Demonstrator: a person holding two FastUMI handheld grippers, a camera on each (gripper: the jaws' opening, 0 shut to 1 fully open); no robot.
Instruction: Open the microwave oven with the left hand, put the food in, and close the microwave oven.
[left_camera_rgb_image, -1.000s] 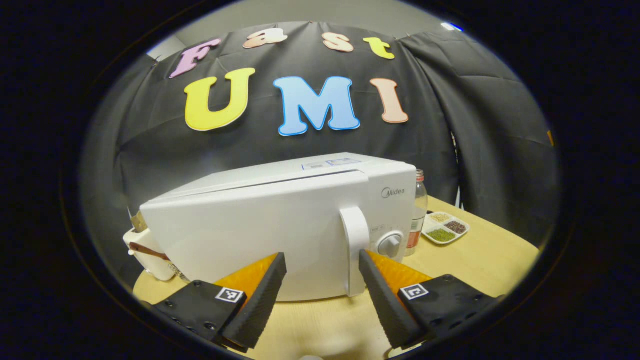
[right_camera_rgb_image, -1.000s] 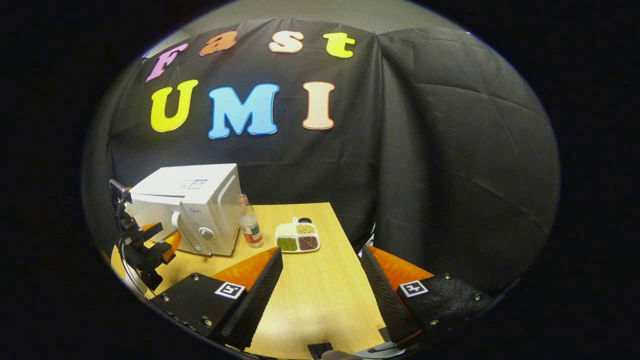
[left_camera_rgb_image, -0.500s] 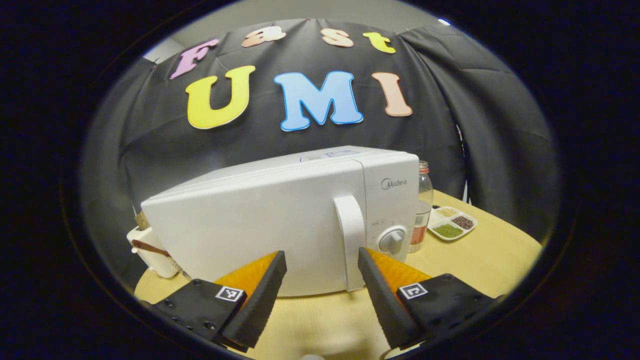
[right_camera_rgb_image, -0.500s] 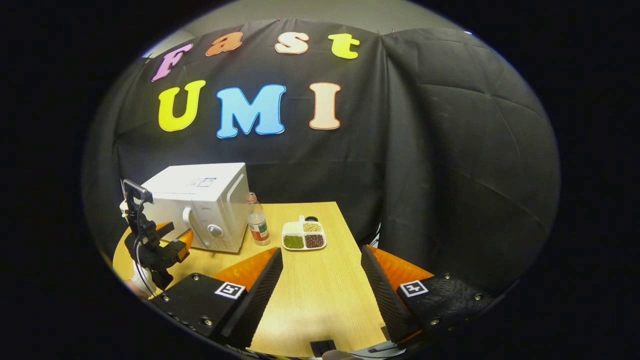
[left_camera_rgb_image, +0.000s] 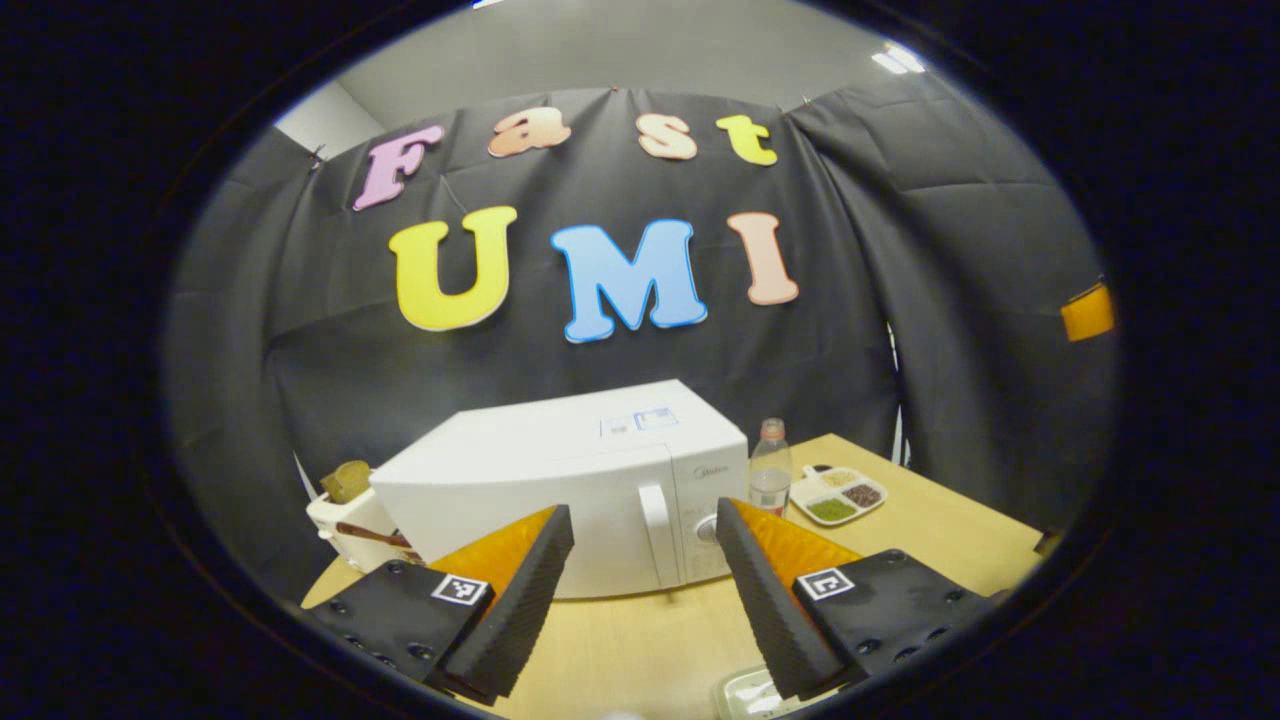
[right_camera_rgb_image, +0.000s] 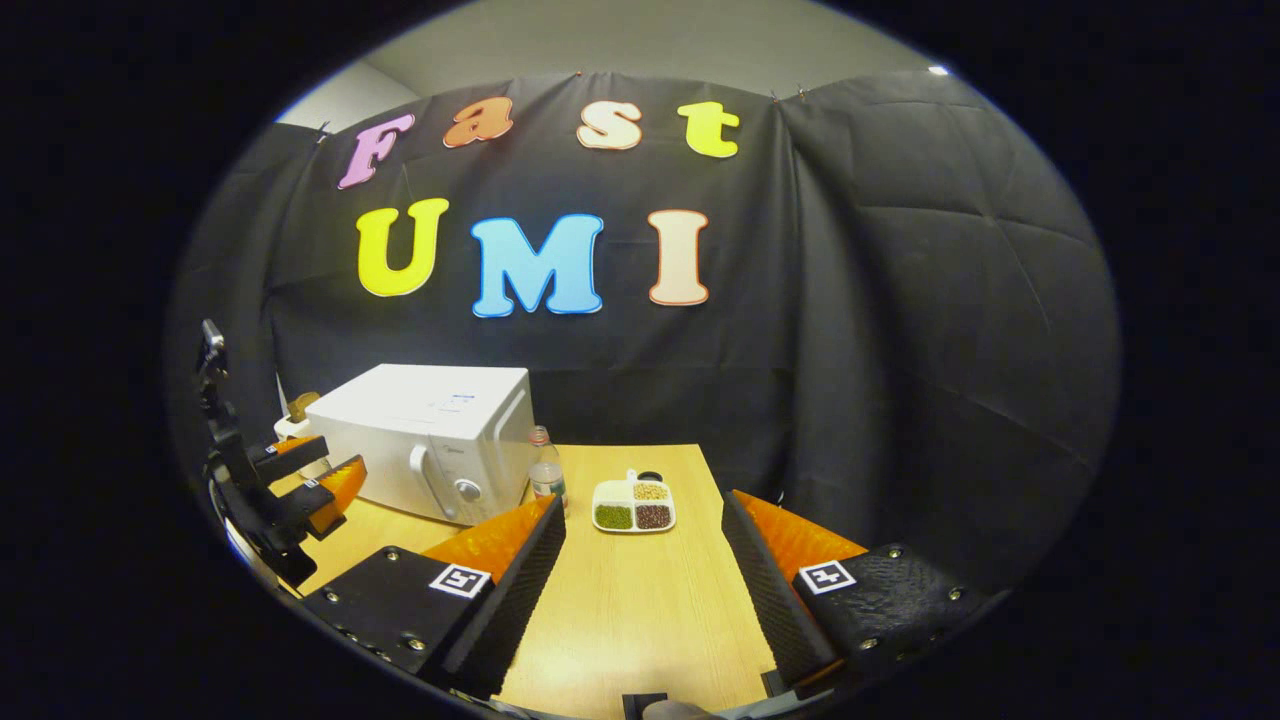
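White microwave (left_camera_rgb_image: 560, 490) door closed; left tongs (left_camera_rgb_image: 640, 560) and right tongs (right_camera_rgb_image: 645, 555) gape wide, holding nothing.

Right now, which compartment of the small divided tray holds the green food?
In the right gripper view, the front left compartment of the divided tray holds the green food; the one beside it is dark, the one behind is pale.

Each gripper, the left gripper (left_camera_rgb_image: 640, 580) and the right gripper (right_camera_rgb_image: 640, 580), is built with two wedge-shaped ribbed fingers on dark screwed blocks, each marked with a small square black-and-white tag.
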